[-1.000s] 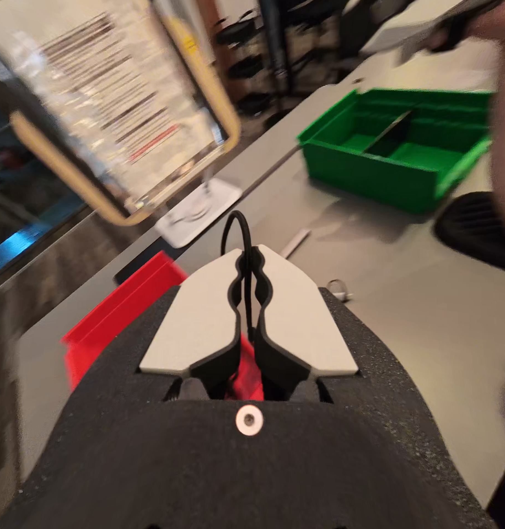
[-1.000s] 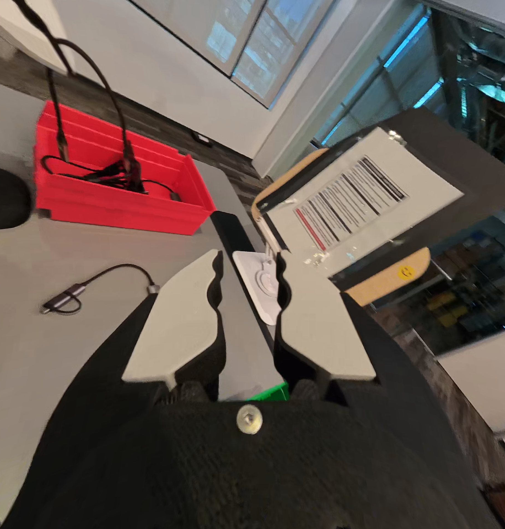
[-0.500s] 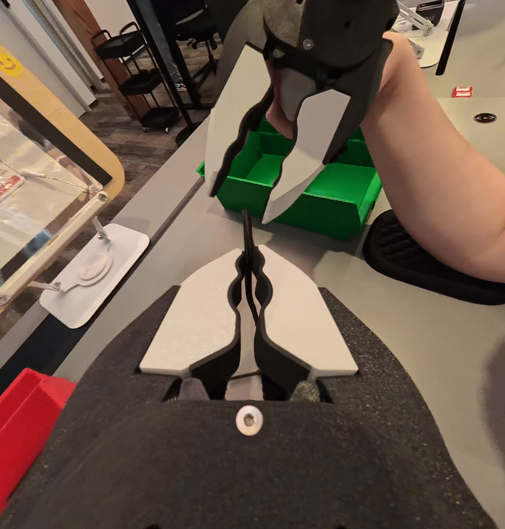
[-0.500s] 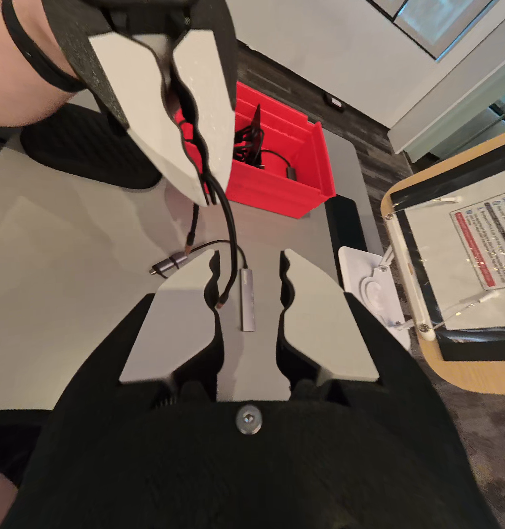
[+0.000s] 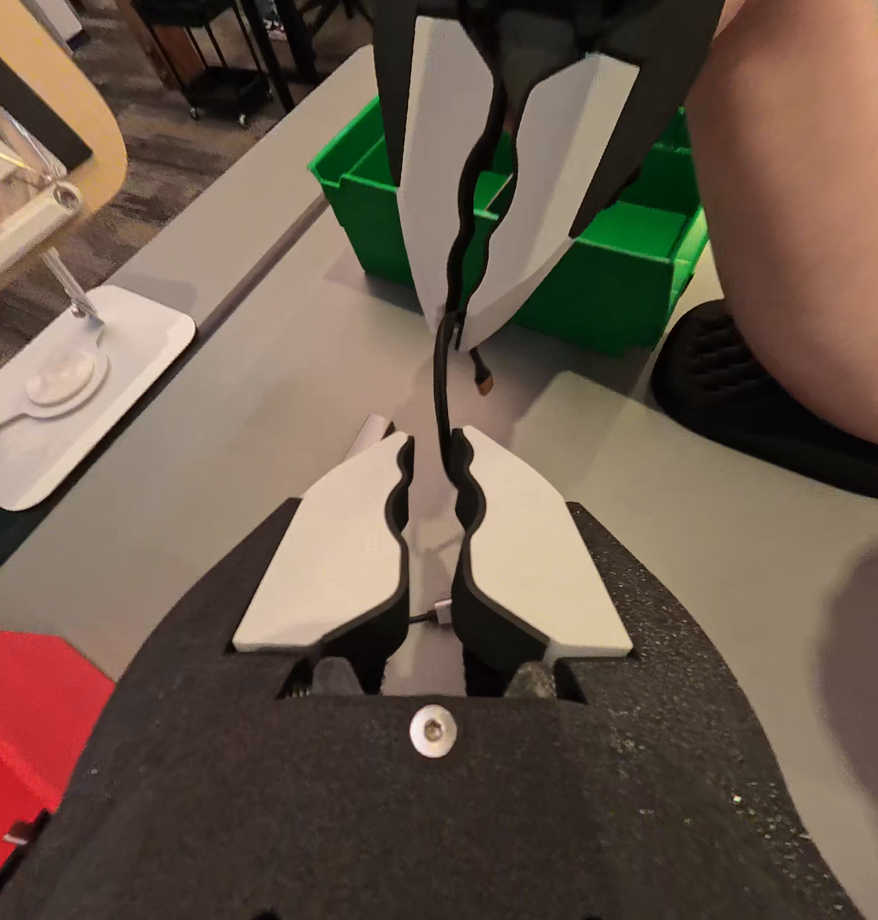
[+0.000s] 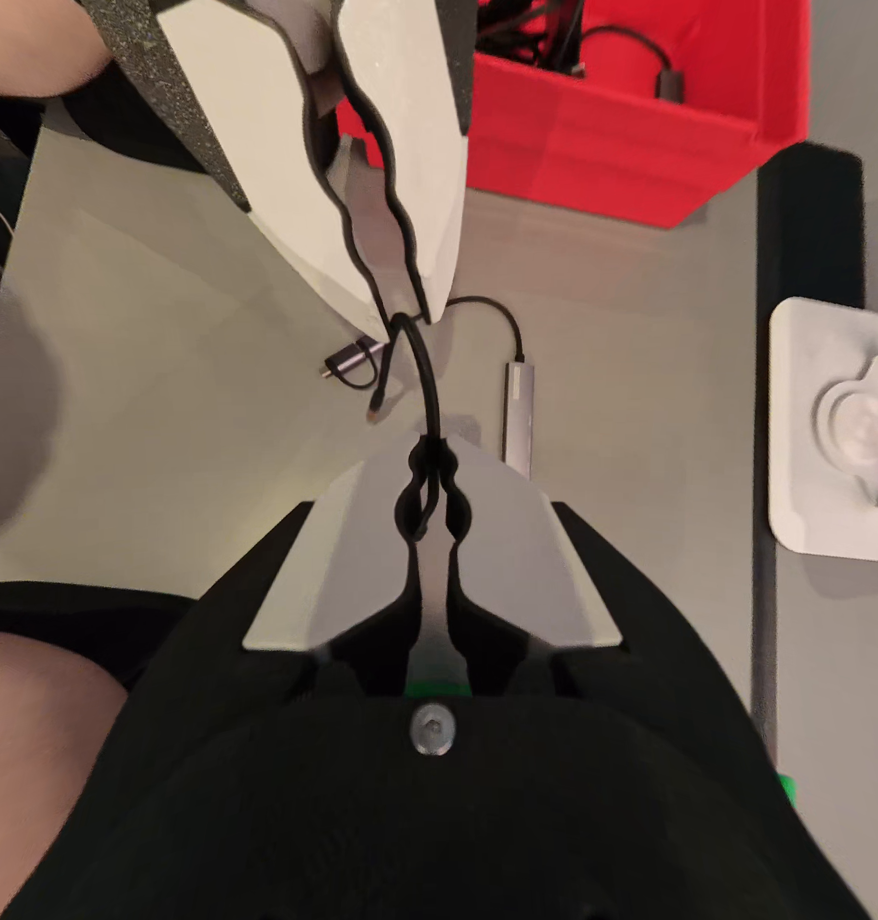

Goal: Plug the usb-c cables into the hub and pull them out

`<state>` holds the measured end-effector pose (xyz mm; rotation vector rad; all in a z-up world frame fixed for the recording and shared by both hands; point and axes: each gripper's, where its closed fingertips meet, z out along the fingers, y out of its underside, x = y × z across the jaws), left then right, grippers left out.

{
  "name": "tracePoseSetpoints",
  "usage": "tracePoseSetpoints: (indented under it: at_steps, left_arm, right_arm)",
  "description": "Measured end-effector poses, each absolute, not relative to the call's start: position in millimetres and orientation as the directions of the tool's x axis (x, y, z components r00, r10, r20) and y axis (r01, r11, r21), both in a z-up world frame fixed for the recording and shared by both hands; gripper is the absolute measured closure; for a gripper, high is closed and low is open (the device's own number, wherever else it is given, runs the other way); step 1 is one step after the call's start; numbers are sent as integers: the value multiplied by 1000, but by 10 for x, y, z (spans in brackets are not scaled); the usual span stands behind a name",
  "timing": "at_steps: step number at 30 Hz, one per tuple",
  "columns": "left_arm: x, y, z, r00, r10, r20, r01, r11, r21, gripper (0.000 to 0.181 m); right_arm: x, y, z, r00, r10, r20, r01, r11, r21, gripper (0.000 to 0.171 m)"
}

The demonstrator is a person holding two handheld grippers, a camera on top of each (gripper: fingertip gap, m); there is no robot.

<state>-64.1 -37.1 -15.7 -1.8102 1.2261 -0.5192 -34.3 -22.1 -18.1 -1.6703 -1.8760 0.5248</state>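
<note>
Cable (image 5: 443,393) runs as a short black span between my two tongs, which face each other tip to tip above the grey desk (image 5: 258,448).

Left tongs (image 5: 431,435), lower centre of the left wrist view: fingers slightly spread, a narrow gap between them. The cable lies against the inner edge of the right-hand finger near its tip; I cannot tell whether it is truly pinched there.

Right tongs (image 6: 431,440), lower centre of the right wrist view: pressed together at the tips, pinching the black cable, which goes on a little way down the slot between the fingers. In the left wrist view the same tongs come down from the top of the frame with the cable at their tips.

A loose end with an orange-tipped plug (image 5: 486,386) hangs just beside the right tongs' tips, above the desk.

Hub (image 6: 518,413): slim grey bar lying flat on the desk, right of centre in the right wrist view, apart from both tongs. Its own thin lead curves off its far end toward the left. A dark grey adapter (image 6: 350,359) lies on the desk left of centre.

Red bin (image 6: 626,129), upper right of the right wrist view, holds more black cables. Green bin (image 5: 601,279) stands behind the right tongs in the left wrist view. White stand base (image 6: 835,428) at the right edge.
</note>
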Motion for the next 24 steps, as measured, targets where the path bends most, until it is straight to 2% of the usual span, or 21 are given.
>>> tracePoseSetpoints:
  at_steps: [5, 10, 12, 17, 22, 24]
  left_arm:
    - [-780, -230, -350, 514, -848, -129, -526, -193, -828, 164]
    - [-753, -314, -220, 523, -839, -151, -459, -128, -879, 170]
    - [-666, -428, -200, 497, -857, -136, -438, -112, -892, 169]
    - [-448, -441, -405, 523, -839, -151, -441, -115, -890, 149]
    - [-316, -266, -375, 636, -769, -65, -246, -122, -961, 137]
    - [-358, -174, -296, 696, -712, -96, -225, -89, -970, 132]
  right_arm:
    - [-333, -96, -252, -5, 995, 100, 765, 68, -641, 167]
    - [-305, 79, -104, 142, 990, 11, 692, -91, -716, 167]
    - [-292, 164, 1, 215, 974, -71, 626, -193, -755, 167]
    - [-291, 269, 331, 269, 942, -202, 425, -304, -853, 167]
    - [-282, 319, 833, 252, 913, -321, 132, -361, -923, 168]
    - [-255, 315, 980, 223, 904, -364, 41, -382, -923, 168]
